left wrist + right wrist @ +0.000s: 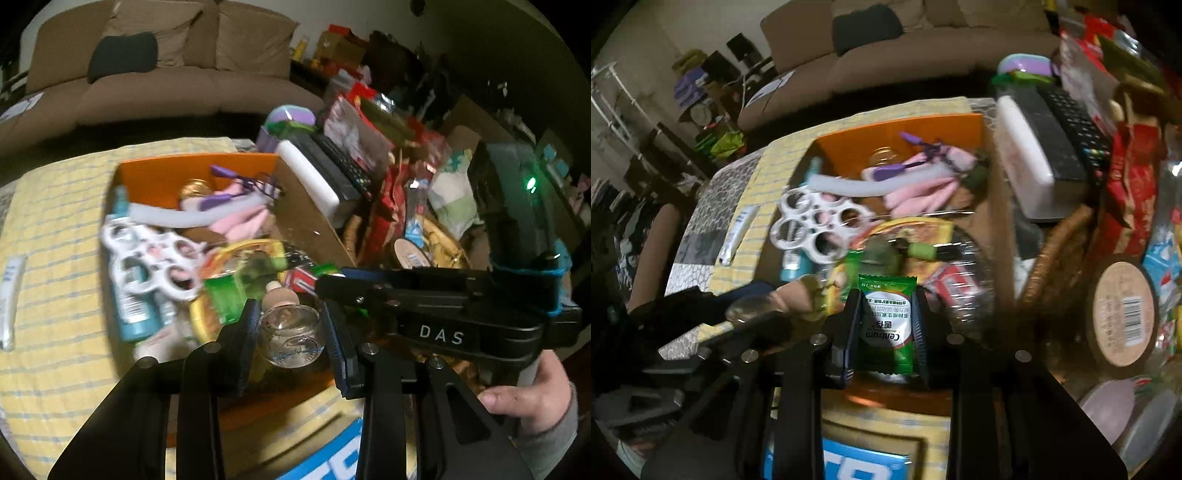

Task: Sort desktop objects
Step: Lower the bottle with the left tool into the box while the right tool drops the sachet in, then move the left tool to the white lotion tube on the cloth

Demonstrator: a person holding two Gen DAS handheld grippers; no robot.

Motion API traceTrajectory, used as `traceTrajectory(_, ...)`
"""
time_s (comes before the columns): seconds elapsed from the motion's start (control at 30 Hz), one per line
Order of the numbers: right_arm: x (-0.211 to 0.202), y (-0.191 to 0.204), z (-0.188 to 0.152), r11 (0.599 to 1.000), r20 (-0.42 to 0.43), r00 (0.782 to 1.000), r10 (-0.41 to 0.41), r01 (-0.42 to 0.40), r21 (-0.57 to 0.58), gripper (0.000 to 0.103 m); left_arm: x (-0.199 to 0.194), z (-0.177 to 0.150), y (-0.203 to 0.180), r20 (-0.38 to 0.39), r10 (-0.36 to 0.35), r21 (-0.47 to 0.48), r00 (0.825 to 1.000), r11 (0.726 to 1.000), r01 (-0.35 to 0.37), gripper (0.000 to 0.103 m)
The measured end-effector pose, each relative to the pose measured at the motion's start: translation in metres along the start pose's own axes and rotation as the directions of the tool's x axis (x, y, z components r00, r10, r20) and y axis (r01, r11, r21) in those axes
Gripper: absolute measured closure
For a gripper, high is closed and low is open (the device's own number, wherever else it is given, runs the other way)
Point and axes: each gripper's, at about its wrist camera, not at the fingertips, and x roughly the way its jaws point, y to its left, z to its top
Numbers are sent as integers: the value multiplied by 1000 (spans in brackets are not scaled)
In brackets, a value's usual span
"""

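Observation:
My left gripper is shut on a small clear glass jar with a cork stopper, held above the near end of the cardboard box. My right gripper is shut on a green Centrum sachet, also held over the box's near end. The box with its orange inner wall is full of items: a white ring-shaped toy, a teal bottle, pink and purple things, snack packets. The right gripper's body crosses the left wrist view, hand visible.
The box stands on a yellow striped cloth with a white tube to its left. A white case and remote controls lie right of the box. A wicker basket, a brown tape roll and red packets crowd the right. A sofa stands behind.

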Motion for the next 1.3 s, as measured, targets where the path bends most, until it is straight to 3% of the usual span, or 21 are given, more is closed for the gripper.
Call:
traceTrajectory(0.27, 16, -18, -3, 999, -1, 1000, -21, 21, -29, 73, 25, -7, -16, -19, 86, 33, 996, 996, -86, 65)
traceTrajectory(0.6, -1, -2, -11, 996, 53, 997, -47, 51, -77, 64, -6, -15, -16, 3, 119, 49, 993, 992, -119, 57)
traceTrajectory(0.8, -16, 12, -17, 994, 77, 996, -49, 56, -92, 60, -38, -21, -3, 38, 135, 17, 990, 991, -136, 36)
traceTrajectory(0.9, -26, 23, -22, 993, 92, 994, -53, 62, -104, 51, -58, -28, 9, 58, 144, -16, 988, 990, -143, 23)
traceTrajectory(0.93, -29, 26, -24, 993, 98, 994, -48, 58, -104, 43, -64, -32, 13, 63, 147, -26, 987, 989, -145, 17)
traceTrajectory(0.97, -33, 31, -27, 993, 105, 994, -40, 51, -105, 32, -71, -36, 17, 67, 150, -38, 986, 988, -147, 16)
traceTrajectory(1.07, -41, 47, -35, 992, 110, 994, -28, 41, -122, 20, -92, -49, 32, 63, 152, -64, 986, 987, -148, 15)
traceTrajectory(1.2, -52, 79, -43, 989, 118, 992, 42, -25, -147, 12, -132, -67, 67, 89, 209, -115, 974, 973, -198, 12)
traceTrajectory(1.3, -51, 113, -43, 979, 105, 989, 103, -82, -185, 11, -162, -82, 112, 99, 289, -170, 952, 948, -270, 10)
